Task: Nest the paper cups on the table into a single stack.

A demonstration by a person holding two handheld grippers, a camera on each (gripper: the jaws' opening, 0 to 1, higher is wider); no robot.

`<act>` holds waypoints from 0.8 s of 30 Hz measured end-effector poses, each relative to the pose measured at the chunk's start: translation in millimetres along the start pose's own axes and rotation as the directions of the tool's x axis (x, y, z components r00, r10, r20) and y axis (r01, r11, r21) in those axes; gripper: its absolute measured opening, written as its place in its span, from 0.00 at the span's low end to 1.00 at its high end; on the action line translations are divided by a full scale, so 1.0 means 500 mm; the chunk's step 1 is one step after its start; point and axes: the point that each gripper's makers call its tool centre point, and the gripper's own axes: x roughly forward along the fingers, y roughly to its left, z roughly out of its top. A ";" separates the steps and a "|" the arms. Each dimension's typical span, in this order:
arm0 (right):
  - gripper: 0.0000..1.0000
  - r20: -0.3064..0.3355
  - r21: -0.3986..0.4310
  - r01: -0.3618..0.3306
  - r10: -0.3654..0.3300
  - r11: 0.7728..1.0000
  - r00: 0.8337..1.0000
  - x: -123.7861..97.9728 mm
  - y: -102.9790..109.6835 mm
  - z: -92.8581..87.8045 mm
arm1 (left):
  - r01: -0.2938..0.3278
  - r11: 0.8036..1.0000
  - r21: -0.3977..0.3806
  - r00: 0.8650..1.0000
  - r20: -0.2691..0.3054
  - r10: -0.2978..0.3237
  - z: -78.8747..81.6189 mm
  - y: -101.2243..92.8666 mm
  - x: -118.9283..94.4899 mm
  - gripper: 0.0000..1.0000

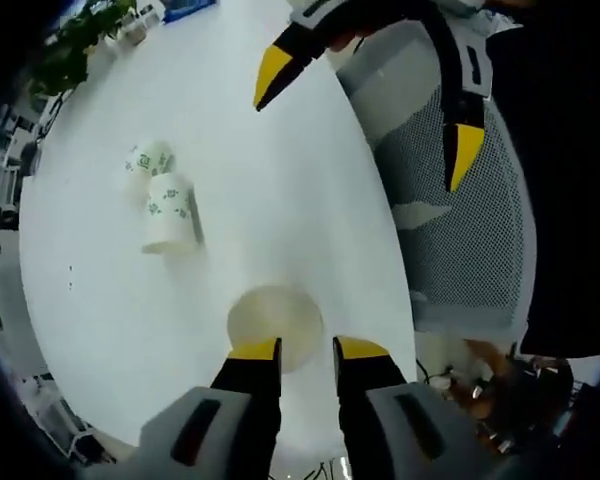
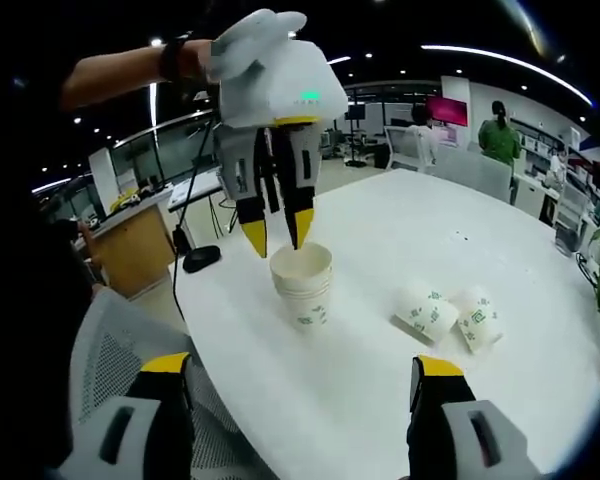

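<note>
On the table (image 2: 400, 260): one stack (image 2: 303, 283), two loose cups (image 2: 448, 314).

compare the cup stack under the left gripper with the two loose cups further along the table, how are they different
The cup stack stands upright, mouth up; the two loose cups lie on their sides. The stack is several cups nested together; the loose cups are separate, lying side by side. The stack sits right below the left gripper, near the table edge; the loose cups lie apart from both grippers. Both are white paper cups with green print.

Green print on paper cups (image 2: 428, 312) unreadable; no legible text.
</note>
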 end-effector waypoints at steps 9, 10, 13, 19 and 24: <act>0.91 0.000 0.000 0.001 -0.001 1.000 1.000 0.002 0.000 0.000 | -0.006 0.987 -0.159 0.987 0.160 0.032 0.003 0.041 -0.033 0.21; 0.91 0.000 0.000 0.001 -0.001 1.000 1.000 0.002 -0.001 0.000 | -0.007 0.985 -0.175 0.983 0.179 0.039 0.005 0.043 -0.039 0.21; 0.91 -0.002 0.002 0.004 -0.004 1.000 1.000 0.003 -0.005 -0.001 | -0.005 0.971 -0.239 0.971 0.232 0.062 0.002 0.057 -0.052 0.19; 0.91 -0.007 0.002 0.006 -0.006 1.000 1.000 0.002 -0.005 -0.002 | 0.007 0.931 -0.365 0.928 0.349 0.130 0.008 0.084 -0.075 0.22; 0.91 -0.009 0.003 0.008 -0.008 1.000 1.000 0.002 -0.005 -0.001 | 0.067 0.884 -0.463 0.883 0.440 0.164 0.016 0.108 -0.084 0.28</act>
